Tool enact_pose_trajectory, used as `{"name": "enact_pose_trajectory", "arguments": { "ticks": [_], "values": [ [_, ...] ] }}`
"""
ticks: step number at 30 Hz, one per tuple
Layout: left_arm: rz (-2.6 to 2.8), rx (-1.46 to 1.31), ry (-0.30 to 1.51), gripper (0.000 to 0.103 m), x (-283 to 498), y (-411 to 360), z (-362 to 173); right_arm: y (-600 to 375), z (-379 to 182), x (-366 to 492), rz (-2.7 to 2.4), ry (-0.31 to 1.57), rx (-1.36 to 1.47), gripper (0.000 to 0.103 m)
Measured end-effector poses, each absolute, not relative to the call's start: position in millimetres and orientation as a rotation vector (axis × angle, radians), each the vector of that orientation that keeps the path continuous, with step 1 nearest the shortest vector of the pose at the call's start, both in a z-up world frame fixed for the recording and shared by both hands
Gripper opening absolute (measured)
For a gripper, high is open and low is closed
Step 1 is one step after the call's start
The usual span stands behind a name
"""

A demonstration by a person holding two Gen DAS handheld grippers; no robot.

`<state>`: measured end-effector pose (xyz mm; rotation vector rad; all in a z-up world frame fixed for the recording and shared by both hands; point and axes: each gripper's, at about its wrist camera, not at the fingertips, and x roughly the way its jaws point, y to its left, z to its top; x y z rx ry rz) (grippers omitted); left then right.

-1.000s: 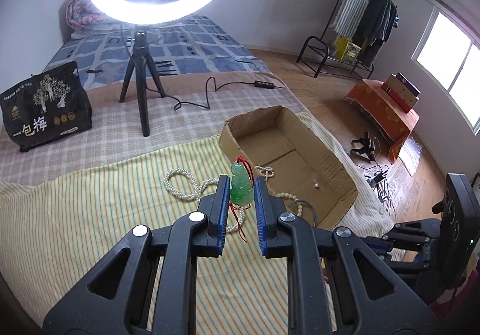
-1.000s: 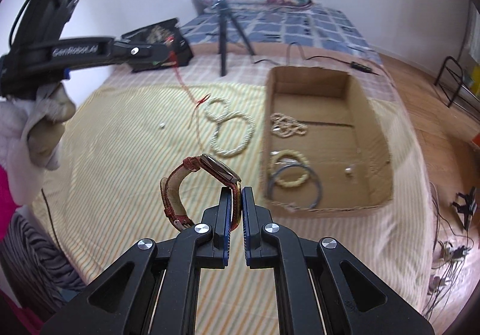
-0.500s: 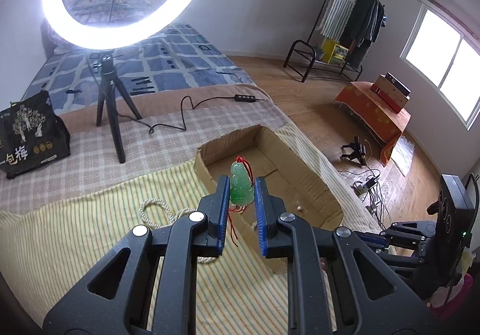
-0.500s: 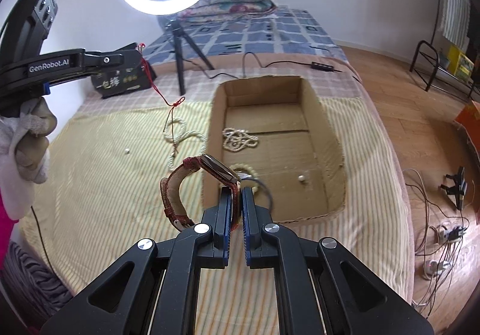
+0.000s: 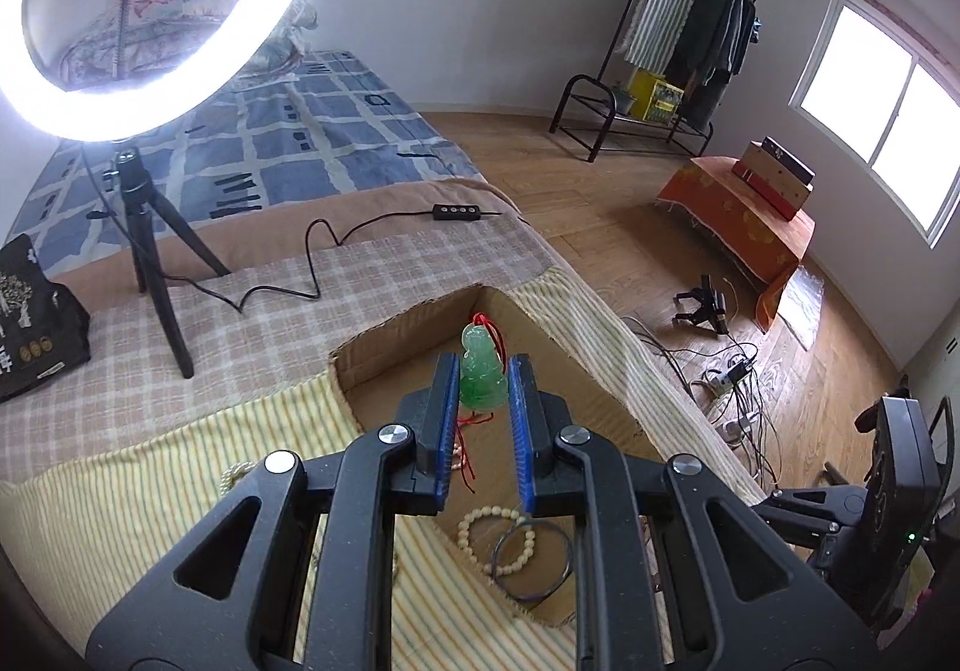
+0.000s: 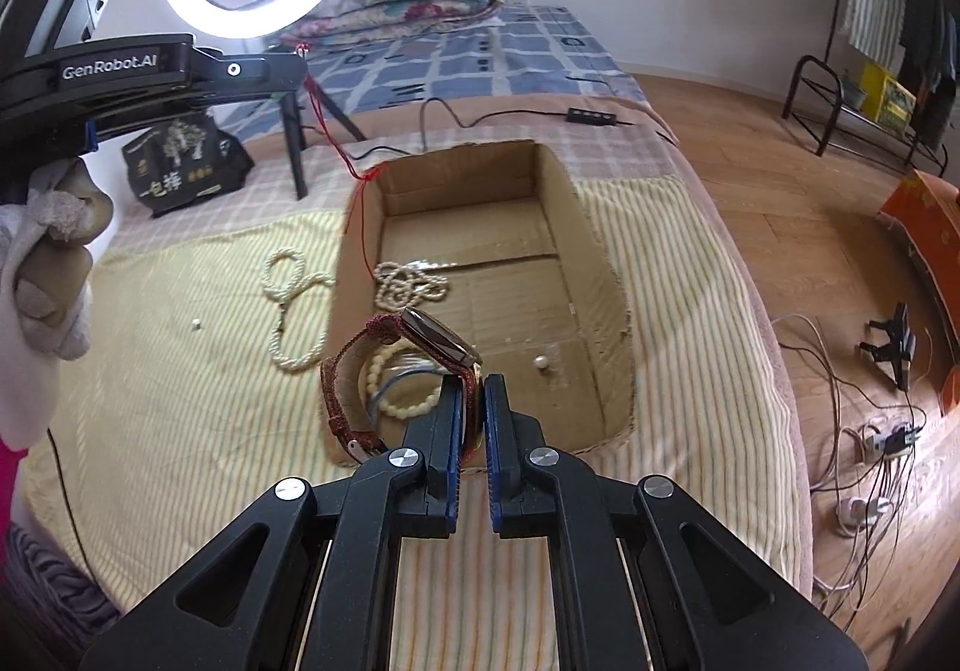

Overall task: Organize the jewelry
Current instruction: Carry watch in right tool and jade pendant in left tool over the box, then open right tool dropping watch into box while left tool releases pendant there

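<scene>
Your left hand-held gripper (image 5: 483, 401) is clamped on the green jade pendant (image 5: 482, 374), holding it in the air over the near end of the cardboard box (image 6: 591, 251), with its red cord (image 6: 354, 191) trailing down past the box's left wall. Your right hand-held gripper (image 6: 472, 401) is closed on the red-strapped watch (image 6: 396, 371), gripping it by the strap just under the case, and it hangs above the box's near left corner. Judging by what already lies inside, you are well into the sorting: a pearl strand (image 6: 411, 281) sits in a heap on the box floor, a cream bead bracelet (image 5: 495, 542) and a dark thin bangle (image 5: 531, 560) lie together near the front wall, and one loose pearl (image 6: 542, 363) rests toward the right side. What is left, as far as you can see, is to set down the two pieces you are carrying, then collect the twisted white bead necklace (image 6: 288, 305) lying on the striped bedspread (image 6: 180, 401) just beside the box's left wall, and the single small bead (image 6: 195, 322) farther left on the same cloth. Since both pieces are already over the opening, releasing them looks like the natural next step; mind that the cord may catch on the cardboard edge as the pendant goes down.
</scene>
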<state>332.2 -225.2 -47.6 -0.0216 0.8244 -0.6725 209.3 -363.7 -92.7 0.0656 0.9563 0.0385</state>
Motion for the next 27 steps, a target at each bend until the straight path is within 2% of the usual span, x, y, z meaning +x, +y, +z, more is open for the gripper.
{"name": "enact_pose_trajectory", "arguments": {
  "ticks": [24,27],
  "values": [
    [-0.645,0.015,0.945,0.015,380.9,-301.7,-112.8,-380.4,-117.6,227.6,-0.003,1.010,0.092,0.006],
    [-0.653,0.017,0.953,0.015,381.1,-305.1,-114.6,-378.7,-118.0,227.6,0.008,1.011,0.094,0.009]
  ]
}}
